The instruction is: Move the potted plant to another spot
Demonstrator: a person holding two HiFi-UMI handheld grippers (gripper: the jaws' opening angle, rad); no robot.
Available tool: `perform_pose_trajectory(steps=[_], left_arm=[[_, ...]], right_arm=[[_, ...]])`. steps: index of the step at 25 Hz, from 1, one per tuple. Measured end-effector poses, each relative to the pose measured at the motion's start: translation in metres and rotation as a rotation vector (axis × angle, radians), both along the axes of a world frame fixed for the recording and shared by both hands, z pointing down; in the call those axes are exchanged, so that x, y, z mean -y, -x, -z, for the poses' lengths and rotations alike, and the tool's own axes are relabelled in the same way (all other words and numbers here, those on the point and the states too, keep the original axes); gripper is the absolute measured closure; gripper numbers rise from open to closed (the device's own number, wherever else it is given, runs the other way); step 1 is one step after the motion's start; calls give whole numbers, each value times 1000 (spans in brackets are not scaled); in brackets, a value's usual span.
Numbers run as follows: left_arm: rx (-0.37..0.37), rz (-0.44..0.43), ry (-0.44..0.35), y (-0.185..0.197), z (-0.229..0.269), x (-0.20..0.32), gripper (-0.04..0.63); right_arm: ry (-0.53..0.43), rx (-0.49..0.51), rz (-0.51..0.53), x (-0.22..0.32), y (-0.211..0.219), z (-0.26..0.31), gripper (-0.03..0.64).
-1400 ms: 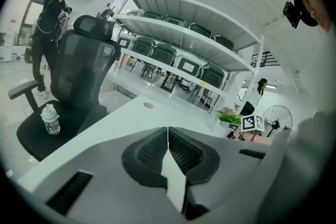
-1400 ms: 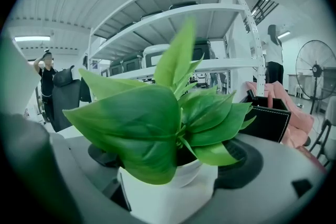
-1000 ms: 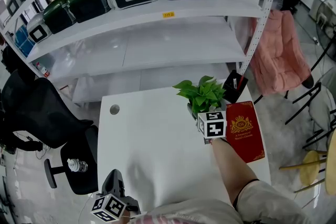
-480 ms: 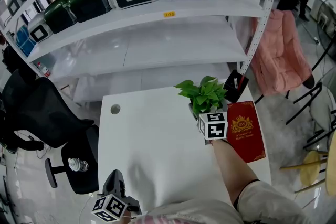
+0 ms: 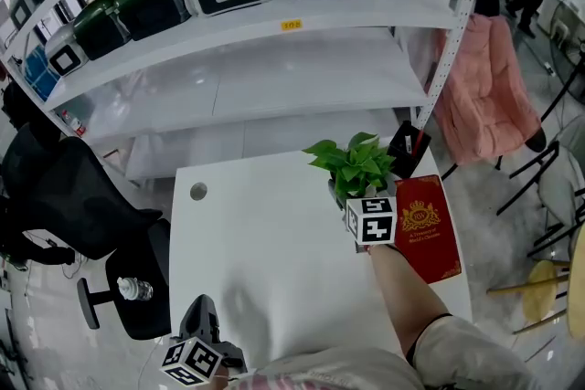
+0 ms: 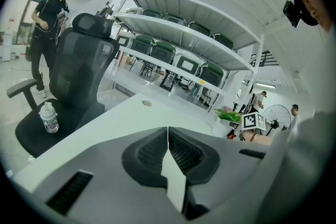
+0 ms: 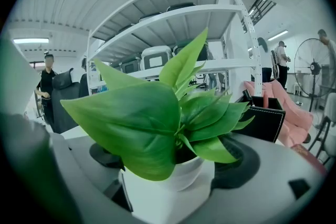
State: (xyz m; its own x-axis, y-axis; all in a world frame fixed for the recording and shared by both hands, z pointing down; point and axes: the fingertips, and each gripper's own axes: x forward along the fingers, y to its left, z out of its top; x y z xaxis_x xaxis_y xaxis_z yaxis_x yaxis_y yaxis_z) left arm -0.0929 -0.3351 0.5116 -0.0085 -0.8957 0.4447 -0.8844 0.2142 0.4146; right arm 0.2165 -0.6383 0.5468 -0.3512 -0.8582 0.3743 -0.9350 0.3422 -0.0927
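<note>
The potted plant [image 5: 353, 163], broad green leaves in a small white pot [image 7: 169, 189], stands at the white table's [image 5: 274, 242] far right, beside a red book. My right gripper [image 5: 355, 194] reaches it from the near side, its marker cube [image 5: 370, 219] just behind the leaves. In the right gripper view the pot sits between the two jaws, with a pad against each side. My left gripper [image 5: 197, 335] hangs at the table's near left corner, shut with nothing in it; its pads [image 6: 181, 150] meet. From there the plant [image 6: 228, 115] shows far off.
A red book [image 5: 426, 229] lies right of the pot and a black box [image 5: 408, 147] stands behind it. A white shelf rack [image 5: 274, 32] with several cases rises beyond the table. A black office chair [image 5: 64, 196] and a water bottle [image 5: 134, 289] are at left.
</note>
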Motion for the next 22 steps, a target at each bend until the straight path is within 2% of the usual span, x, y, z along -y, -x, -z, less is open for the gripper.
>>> perform_pose_trajectory(steps=[13,22], left_arm=[[-1,1,0,2,-2,-4,571],[-4,-4,-4,2,0,-8,571]], right_arm=[[25,121,-20,-5,0,5,121],[21,124,-17,-14,-2,12,121]])
